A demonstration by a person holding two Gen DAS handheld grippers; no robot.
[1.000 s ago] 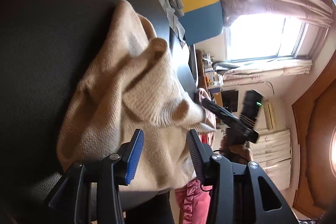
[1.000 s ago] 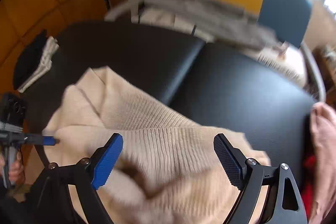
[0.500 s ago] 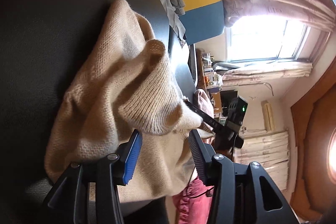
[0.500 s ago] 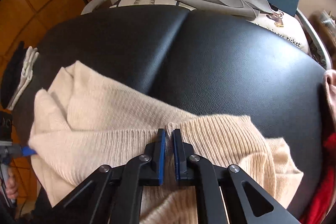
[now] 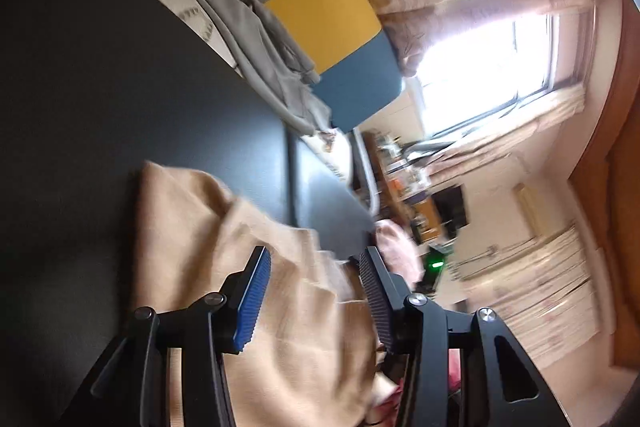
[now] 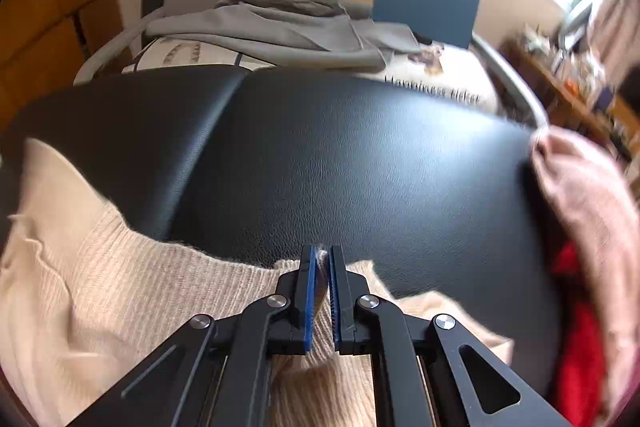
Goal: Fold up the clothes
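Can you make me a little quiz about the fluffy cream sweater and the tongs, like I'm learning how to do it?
1. True or false: the right tongs are pinched shut on the cream sweater.
2. Which tongs are open? A) the left tongs B) the right tongs C) both
3. Fill in: the sweater lies on a ____ padded surface.

Key:
1. True. A bit of knit sits between the closed pads at the sweater's edge.
2. A. Their pads stand wide apart above the sweater and grip nothing.
3. Black.
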